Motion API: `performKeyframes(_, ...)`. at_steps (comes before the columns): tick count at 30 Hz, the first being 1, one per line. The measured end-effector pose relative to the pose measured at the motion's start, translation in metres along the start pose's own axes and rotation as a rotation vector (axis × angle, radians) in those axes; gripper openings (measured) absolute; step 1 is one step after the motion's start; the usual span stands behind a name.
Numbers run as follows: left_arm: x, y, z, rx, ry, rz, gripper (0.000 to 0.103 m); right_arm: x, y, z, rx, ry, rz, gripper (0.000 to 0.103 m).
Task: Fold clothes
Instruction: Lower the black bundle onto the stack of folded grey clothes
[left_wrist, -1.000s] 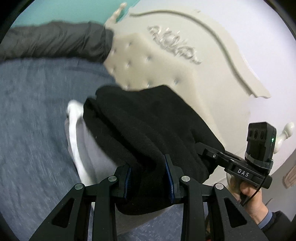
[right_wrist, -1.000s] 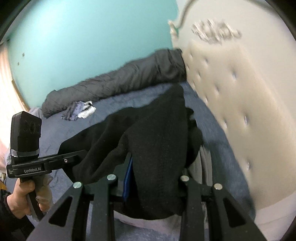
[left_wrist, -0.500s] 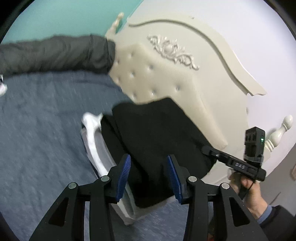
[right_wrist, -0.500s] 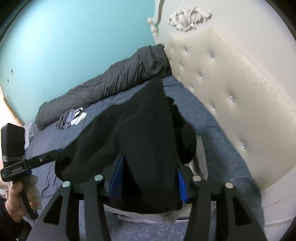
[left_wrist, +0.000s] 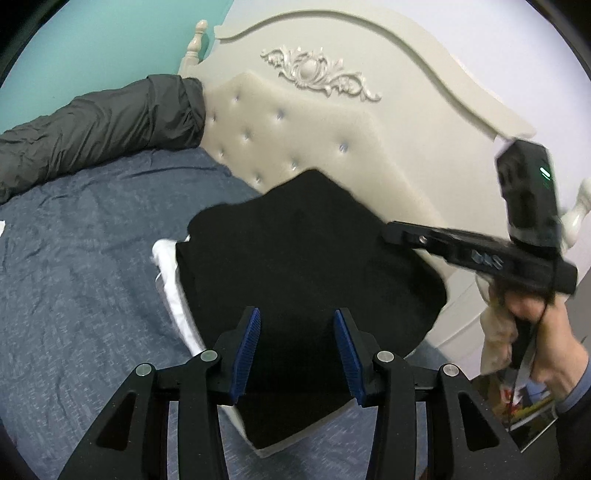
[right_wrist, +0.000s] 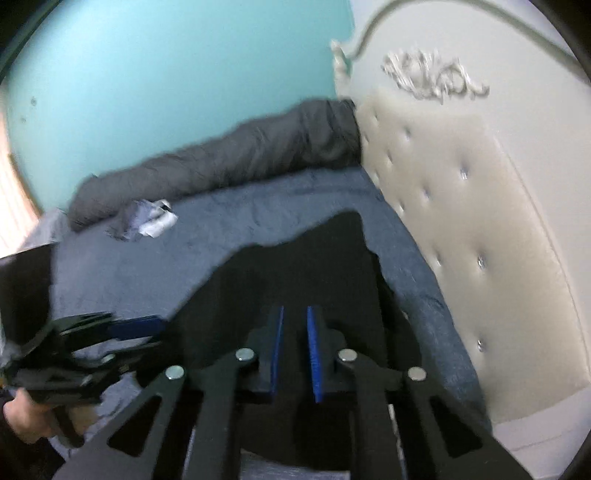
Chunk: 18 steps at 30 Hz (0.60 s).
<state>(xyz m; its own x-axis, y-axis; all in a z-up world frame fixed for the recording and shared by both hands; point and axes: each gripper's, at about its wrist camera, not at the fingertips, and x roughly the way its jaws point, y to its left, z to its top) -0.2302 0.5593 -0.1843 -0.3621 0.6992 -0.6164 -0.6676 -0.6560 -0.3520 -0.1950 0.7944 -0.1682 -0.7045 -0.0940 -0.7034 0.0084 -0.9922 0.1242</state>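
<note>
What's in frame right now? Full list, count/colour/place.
black garment: 1, black, folded on top of the white garment, near the headboard
white garment: 1, white, under the black one, edge showing on its left
blanket: 1, dark grey, rolled along the teal wall at the bed's far side
small clothes pile: 1, blue-grey and white, on the bed by the blanket
bed sheet: 1, blue-grey, covering the bed
headboard: 1, cream, tufted with carved ornament
wall: 1, teal, behind the bed
left gripper: 1, black with blue pads, open above the black garment
right gripper: 1, black with blue pads, pads close with a narrow gap, nothing between them
right hand: 1, holding the right gripper's handle
</note>
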Motion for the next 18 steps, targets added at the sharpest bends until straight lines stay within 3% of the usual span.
performKeyframes(5,0.015,0.011,-0.021,-0.014,0.027,-0.001,0.046,0.015,-0.023,-0.012,0.067,0.035,-0.019,0.000)
performKeyframes(12,0.015,0.007,-0.023,-0.002,0.014,-0.011,0.045,0.029,-0.053,-0.029,0.152,0.069,-0.029,0.000)
performKeyframes(15,0.011,0.003,-0.021,0.033,0.013,-0.001,0.044,0.019,-0.053,-0.011,0.175,0.036,-0.009,0.000)
performKeyframes(18,0.010,0.005,-0.022,0.045,0.012,0.000,0.044,0.011,-0.034,0.019,0.073,0.030,-0.033,0.000)
